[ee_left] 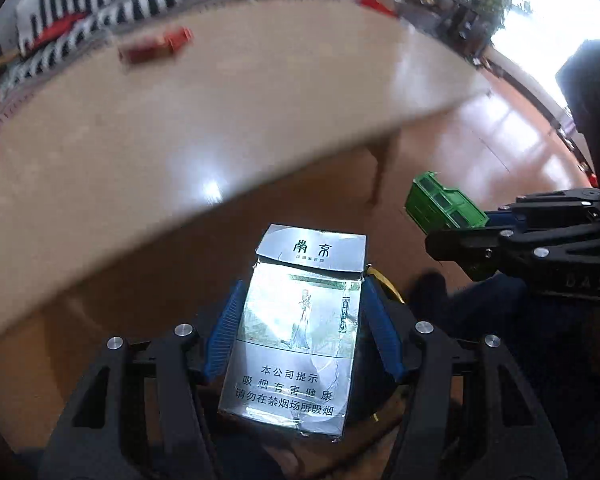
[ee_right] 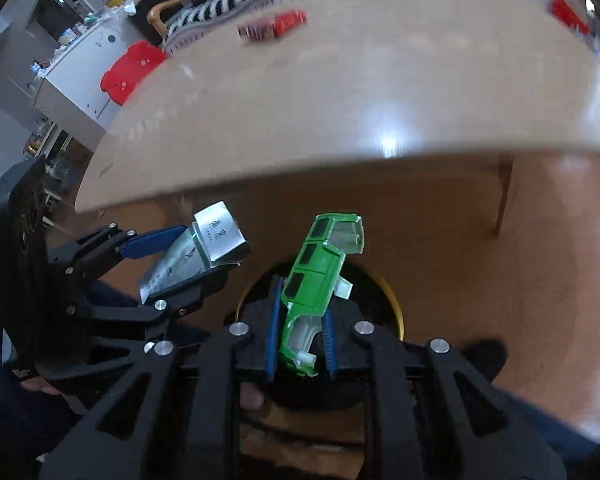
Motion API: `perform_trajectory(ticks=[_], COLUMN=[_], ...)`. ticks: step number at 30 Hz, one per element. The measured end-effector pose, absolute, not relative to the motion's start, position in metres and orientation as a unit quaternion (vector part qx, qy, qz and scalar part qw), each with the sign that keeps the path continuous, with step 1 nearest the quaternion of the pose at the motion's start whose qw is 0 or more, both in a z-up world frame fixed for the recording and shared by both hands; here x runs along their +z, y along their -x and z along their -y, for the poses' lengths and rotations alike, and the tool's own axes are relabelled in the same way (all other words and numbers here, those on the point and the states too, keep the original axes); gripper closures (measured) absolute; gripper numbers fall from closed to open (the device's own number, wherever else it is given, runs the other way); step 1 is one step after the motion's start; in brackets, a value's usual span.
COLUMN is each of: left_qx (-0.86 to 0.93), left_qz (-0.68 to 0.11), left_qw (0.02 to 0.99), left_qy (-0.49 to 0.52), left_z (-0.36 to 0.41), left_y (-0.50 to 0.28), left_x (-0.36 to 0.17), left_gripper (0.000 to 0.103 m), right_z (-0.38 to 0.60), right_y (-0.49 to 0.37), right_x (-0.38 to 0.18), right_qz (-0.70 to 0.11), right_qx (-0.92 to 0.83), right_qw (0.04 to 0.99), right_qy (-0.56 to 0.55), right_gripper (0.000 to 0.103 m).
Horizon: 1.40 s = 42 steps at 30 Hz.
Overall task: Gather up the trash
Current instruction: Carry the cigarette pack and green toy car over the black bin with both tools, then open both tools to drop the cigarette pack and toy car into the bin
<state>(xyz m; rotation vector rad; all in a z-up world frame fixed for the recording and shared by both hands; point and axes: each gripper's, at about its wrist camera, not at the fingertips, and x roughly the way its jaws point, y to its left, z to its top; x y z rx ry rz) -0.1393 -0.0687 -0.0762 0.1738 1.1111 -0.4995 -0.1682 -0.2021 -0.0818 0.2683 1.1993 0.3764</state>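
left gripper (ee_left: 300,320): silver cigarette pack (ee_left: 296,328) is being clamped, off the table (ee_left: 180,140) | right gripper (ee_right: 300,344): green toy-car shell (ee_right: 320,276) is being pinched above round bin (ee_right: 392,300) | progress: midway; red packets (ee_right: 272,28) are judged remaining.

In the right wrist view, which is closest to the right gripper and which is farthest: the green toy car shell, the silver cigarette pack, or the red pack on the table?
1. Green plastic toy car shell: clamped in the right gripper.
2. Silver cigarette pack: to the left, held by the left gripper.
3. Red cigarette pack: far side of the beige table.
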Motion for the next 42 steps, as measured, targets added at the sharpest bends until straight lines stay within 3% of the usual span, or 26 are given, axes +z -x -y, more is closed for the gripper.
perform_trajectory(ticks=[8,14,38,40,42], left_qx=[-0.229,-0.226,-0.22,-0.219,-0.213], left_qz=[-0.605,-0.647,-0.638,-0.638,-0.638], left_qw=[0.759,0.727,0.735,0.736,0.738], left_qy=[-0.074,-0.052,-0.059,-0.058,-0.057], left_z=[0.073,0.076,0.075,0.075,0.074], left_y=[0.149,0.145,0.148,0.147,0.146], left_x=[-0.138,-0.162,-0.158,-0.158,-0.158], left_gripper=[0.044,0.044,0.043,0.036,0.023], right_z=[0.189,0.188,0.198,0.202,0.207], right_y=[0.186,0.179,0.167,0.166,0.165], right_x=[-0.135,-0.141,-0.144,-0.145,-0.143], right_qz=[-0.631,-0.642,-0.647,-0.647,-0.643], right_qx=[0.189,0.19,0.169,0.163,0.154], right_qw=[0.738,0.727,0.725,0.724,0.728], right_qy=[-0.142,-0.153,-0.168,-0.175,-0.181], right_gripper=[0.085,0.085,0.084,0.077,0.047])
